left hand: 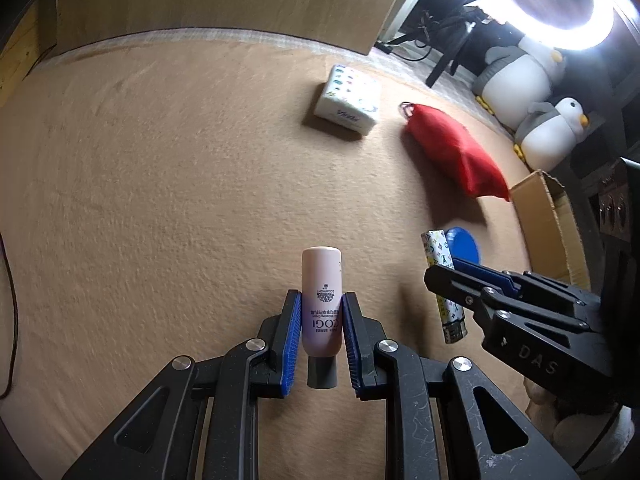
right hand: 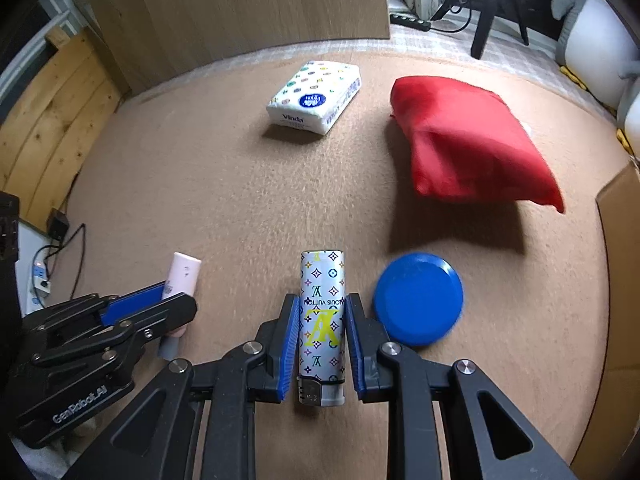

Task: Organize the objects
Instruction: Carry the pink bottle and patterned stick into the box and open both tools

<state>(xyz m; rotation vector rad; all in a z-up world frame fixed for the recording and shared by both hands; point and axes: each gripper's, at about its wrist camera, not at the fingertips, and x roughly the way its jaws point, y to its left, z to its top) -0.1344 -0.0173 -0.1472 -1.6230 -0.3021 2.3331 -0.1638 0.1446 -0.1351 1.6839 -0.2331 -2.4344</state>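
Left gripper (left hand: 321,312) pinches pink tube (left hand: 321,304) | right gripper (right hand: 322,312) pinches lighter (right hand: 322,320) | penguins (left hand: 532,92) left-view only

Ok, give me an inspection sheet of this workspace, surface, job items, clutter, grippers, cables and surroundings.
Surface: tan carpeted tabletop.
Job's things: pink cream tube and patterned lighter, each between blue pads; tissue pack, red pouch and blue disc lying apart on the surface.
Clutter: cardboard box at the right edge.
Grippers: left gripper shut on the tube; right gripper shut on the lighter.
Cables: power strip with cords off the left edge.
Surroundings: wood panel, penguin plush toys, ring light.
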